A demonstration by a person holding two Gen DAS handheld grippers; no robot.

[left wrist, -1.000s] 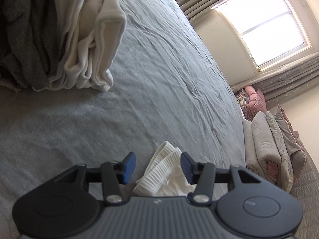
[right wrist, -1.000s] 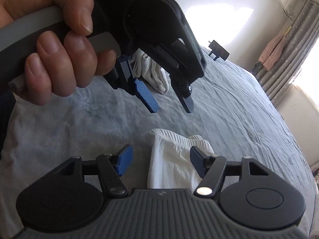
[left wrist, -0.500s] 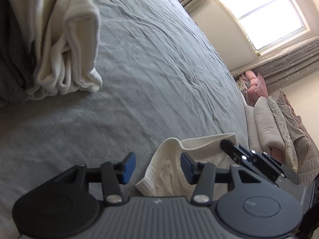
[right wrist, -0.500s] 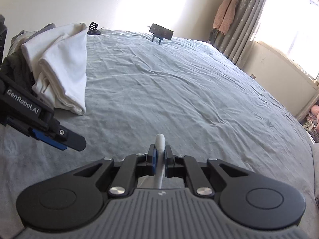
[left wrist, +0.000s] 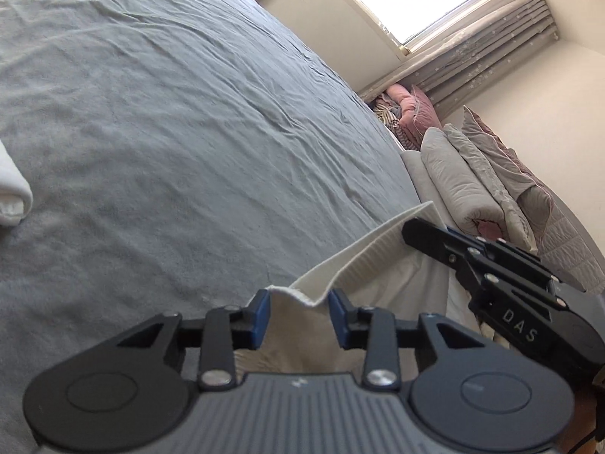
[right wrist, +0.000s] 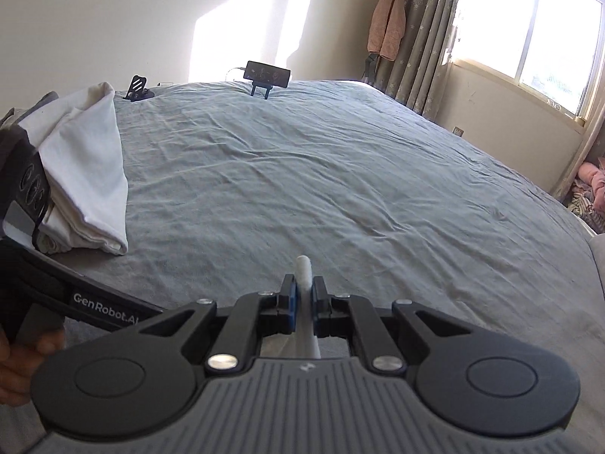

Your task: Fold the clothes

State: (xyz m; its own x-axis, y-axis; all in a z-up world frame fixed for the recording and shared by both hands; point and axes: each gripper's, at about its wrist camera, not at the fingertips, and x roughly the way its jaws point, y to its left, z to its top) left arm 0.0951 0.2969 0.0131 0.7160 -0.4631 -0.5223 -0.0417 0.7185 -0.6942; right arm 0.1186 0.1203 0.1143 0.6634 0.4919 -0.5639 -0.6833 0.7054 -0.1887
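Sunlit bedroom, with a wide bed (right wrist: 340,189) under a wrinkled grey-blue cover filling both views; window (right wrist: 537,38) and grey starred curtains (right wrist: 419,38) along one wall, a pink cloth (right wrist: 385,22) hanging beside them. Stood at the far edge of the bed: a phone on a stand (right wrist: 266,73) and a second, empty stand (right wrist: 138,89). Lay beside the bed: folded quilts (left wrist: 476,189) and a pink heap (left wrist: 404,109) in the corner, too blurred to name.

Cut off at the left of the right wrist view: a pile of clothes (right wrist: 87,174), white cloth over something grey, only partly seen. Half hidden behind both tools: the cream ribbed garment (left wrist: 363,249), lifted just above the cover near the bed's edge, its lower part out of sight. Right gripper (right wrist: 302,299) clamped tight on a thin fold of it, edge poking up between the pads. Left gripper (left wrist: 298,317) closing, jaws apart, cloth lying between them and touching the left pad; could not tell if the other pad pressed. Hand (right wrist: 22,363) barely visible at the frame's corner
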